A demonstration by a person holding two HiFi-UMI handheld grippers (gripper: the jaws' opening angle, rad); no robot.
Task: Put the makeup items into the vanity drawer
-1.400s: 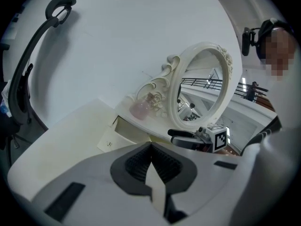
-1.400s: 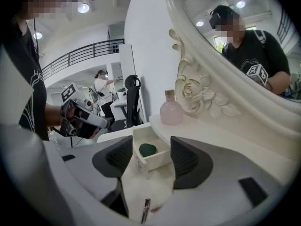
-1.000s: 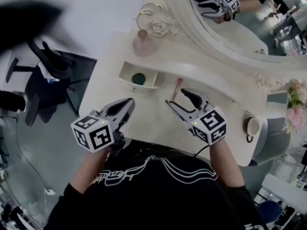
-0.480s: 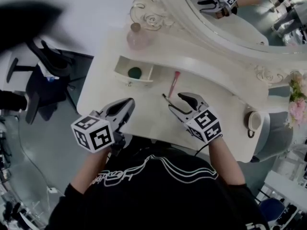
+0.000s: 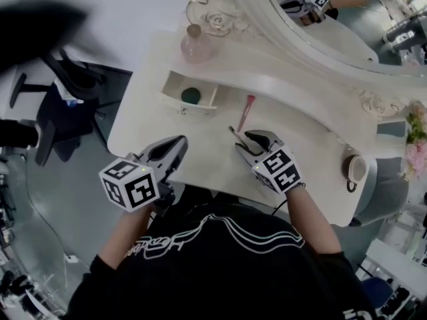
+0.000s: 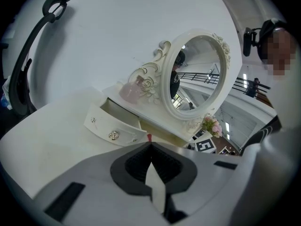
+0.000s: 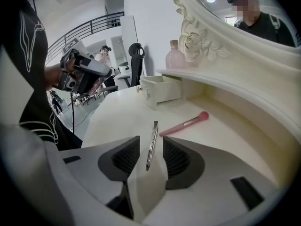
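Right gripper [image 7: 146, 160]: my jaws have just been closing but are not yet touching the slim metal pencil [image 7: 150, 146] that lies between them. It lies flat on the surface [image 5: 200, 153], to the right of the open drawer [image 7: 162, 93] and nearer me. A pink brush [image 7: 184, 124] lies just beyond it.

Judgement: the pencil looks light, stiff and smooth (likely to roll or slip). I would pinch across the barrel near mid-length.

Left gripper [image 6: 150, 173]: jaws pressed together with nothing in them, held in front of the drawer.

Open drawer [image 5: 172, 91] reachable from above — shelf [image 5: 280, 89], bottle [image 5: 195, 47] behind
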